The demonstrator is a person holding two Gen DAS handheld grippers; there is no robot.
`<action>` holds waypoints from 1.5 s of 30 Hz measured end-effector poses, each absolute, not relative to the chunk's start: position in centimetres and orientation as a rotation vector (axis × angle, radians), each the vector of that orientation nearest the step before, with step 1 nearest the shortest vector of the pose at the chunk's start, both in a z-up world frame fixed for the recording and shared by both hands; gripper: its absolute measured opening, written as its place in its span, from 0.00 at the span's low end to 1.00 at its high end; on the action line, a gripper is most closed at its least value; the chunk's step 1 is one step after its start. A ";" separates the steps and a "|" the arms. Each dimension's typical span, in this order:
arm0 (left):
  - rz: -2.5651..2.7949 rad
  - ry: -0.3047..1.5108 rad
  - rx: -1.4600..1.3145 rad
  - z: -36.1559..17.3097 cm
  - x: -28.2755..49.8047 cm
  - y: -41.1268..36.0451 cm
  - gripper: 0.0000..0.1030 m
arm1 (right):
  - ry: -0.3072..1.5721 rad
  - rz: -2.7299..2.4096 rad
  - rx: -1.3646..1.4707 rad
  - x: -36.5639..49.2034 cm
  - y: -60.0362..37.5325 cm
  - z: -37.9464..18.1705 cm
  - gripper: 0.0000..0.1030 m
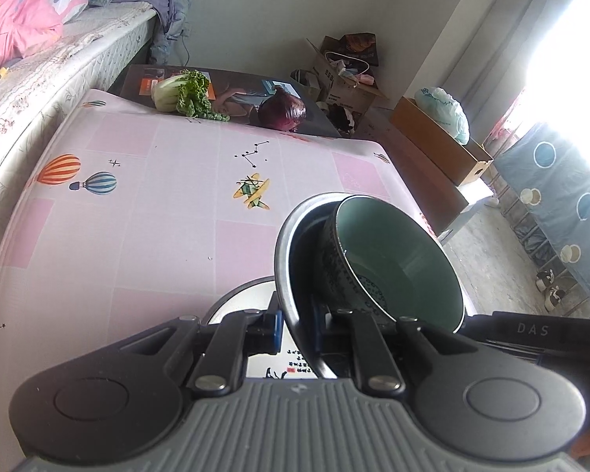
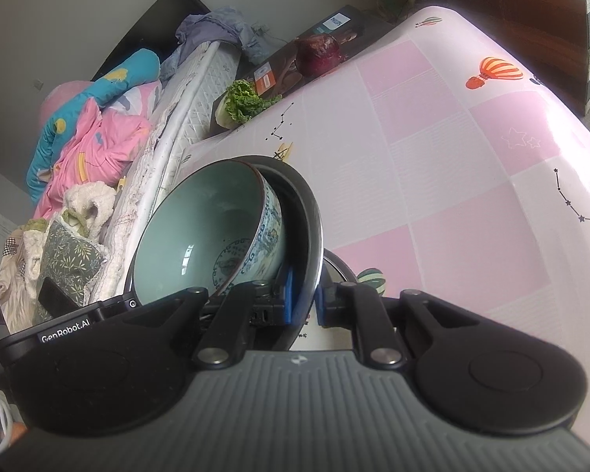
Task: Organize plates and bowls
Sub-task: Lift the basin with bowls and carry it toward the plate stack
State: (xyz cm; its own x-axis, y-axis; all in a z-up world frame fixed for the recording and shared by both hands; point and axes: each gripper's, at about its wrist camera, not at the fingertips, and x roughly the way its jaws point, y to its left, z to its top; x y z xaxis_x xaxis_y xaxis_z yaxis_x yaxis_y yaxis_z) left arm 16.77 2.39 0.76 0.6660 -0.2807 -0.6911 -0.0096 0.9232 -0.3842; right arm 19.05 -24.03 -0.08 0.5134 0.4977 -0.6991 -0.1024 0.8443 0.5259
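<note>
Above the pink tabletop, both grippers' jaws clamp the metal bowl cradling the green bowl, mid-carry; next comes lowering it onto the white plate.

Daylit, sharp – window glare blown out, fisheye-bent edges.

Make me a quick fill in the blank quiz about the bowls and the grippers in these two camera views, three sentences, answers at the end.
1. The green-glazed bowl sits inside a dark metal ____.
2. Both the left gripper and the right gripper are shut on the metal bowl's ____.
3. At the far edge of the table, beside the leafy greens, lies a purple ____.

Missing words: bowl; rim; onion
</note>
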 end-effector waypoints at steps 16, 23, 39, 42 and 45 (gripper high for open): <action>-0.206 0.858 -0.355 -1.5 13.9 1.8 0.13 | 0.980 0.355 0.460 15.6 -25.1 -2.1 0.11; -0.195 0.929 -0.363 -3.9 13.6 2.0 0.14 | 1.029 0.350 0.428 15.2 -24.6 -4.4 0.11; -0.176 0.944 -0.352 -4.8 12.9 4.1 0.22 | 1.003 0.349 0.231 16.6 -20.7 -4.5 0.15; -0.178 0.923 -0.358 -4.4 12.6 4.5 0.22 | 0.991 0.342 0.225 16.8 -20.7 -4.3 0.17; -0.173 0.902 -0.351 -4.0 12.3 4.8 0.22 | 0.954 0.320 0.204 16.6 -20.9 -3.7 0.27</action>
